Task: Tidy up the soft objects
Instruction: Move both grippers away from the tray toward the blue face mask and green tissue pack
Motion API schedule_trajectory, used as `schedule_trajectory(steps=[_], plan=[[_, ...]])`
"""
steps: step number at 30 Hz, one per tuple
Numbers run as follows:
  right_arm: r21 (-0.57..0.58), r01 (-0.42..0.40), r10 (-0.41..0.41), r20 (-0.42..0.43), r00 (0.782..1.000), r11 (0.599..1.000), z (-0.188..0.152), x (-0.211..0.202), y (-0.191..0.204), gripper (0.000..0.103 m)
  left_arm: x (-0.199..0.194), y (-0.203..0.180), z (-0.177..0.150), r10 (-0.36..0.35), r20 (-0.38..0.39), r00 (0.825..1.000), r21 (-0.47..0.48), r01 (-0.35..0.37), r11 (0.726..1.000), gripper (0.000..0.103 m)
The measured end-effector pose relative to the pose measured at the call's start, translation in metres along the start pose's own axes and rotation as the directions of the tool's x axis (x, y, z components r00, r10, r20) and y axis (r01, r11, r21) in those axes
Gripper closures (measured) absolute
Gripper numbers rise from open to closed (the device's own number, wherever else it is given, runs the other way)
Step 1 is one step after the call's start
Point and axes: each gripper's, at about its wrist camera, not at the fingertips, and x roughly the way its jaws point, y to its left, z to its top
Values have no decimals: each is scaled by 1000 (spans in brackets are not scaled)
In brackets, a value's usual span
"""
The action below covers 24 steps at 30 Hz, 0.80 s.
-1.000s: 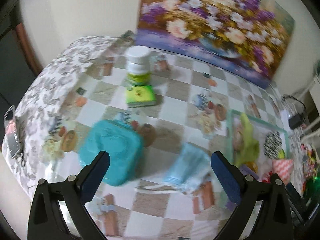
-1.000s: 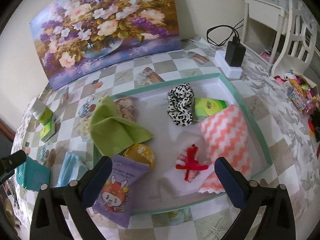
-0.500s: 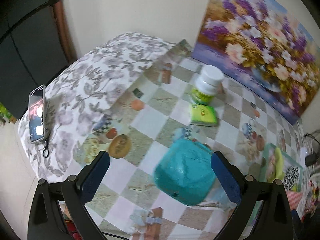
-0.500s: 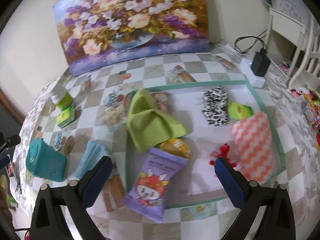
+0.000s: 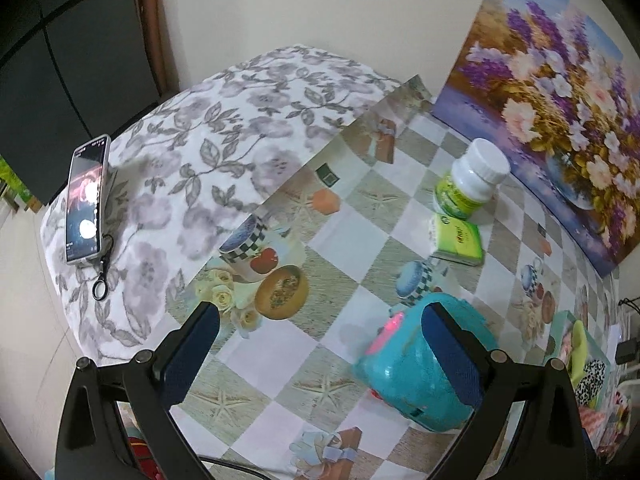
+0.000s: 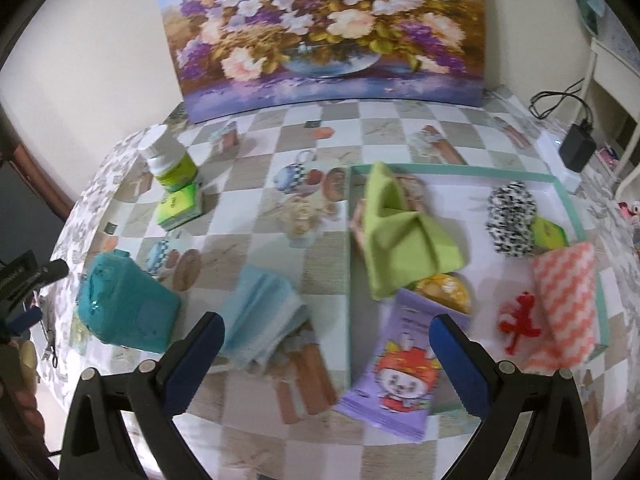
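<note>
We see the tabletop (image 6: 400, 128) under a checkered printed cover, with a flower painting (image 6: 320, 28) standing along its far edge against the wall. On its right part lies a shallow teal-rimmed tray (image 6: 452, 169) holding most of the soft things: a folded lime-green cloth (image 6: 400, 240) at the tray's left end, a coral-and-white zigzag cloth (image 6: 564, 304) rolled at its right end, a purple snack pouch (image 6: 396, 380) with a cartoon face hanging over the tray's near rim, a black-and-white spotted scrunchie (image 6: 510, 216) toward the back, and a small red yarn bow (image 6: 520, 326) just beside the zigzag cloth.

Outside the tray, to its left, a light blue folded cloth (image 6: 262, 316) lies on the tabletop, blurred, its layered edges facing us. Further left stands a teal plastic box (image 6: 124, 304), and beyond it a white-capped bottle (image 6: 170, 160) touching a small green carton (image 6: 178, 206).

Our right hand-held gripper (image 6: 326, 354) hangs above the near edge with its blue-padded jaws spread wide, holding nothing, the blue cloth showing just inside its left finger. Our left hand-held gripper (image 5: 320, 350) is likewise spread wide and empty, with the teal box (image 5: 416, 372) behind its right finger. A phone (image 5: 86, 200) lies on the flowered cloth (image 5: 224, 128) at the far left.
</note>
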Motion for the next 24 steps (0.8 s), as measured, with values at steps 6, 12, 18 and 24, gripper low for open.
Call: schedule_trajectory(steps=[6,12,18,24], plan=[[-22,5,-6,-35,999,1000,4,12,19,0,9,7,4,-1,-15,1000,-18,1,1000,2],[-33,18,-22,-115,993,999,6,36,33,0,15,8,5,-17,-29,999,-24,16,1000,2],[-43,18,-24,-154,988,999,7,53,43,0,23,10,8,-18,-46,999,-30,16,999,2],[-56,21,-32,-200,979,998,4,69,47,0,31,13,10,-25,-66,998,-43,23,999,2]])
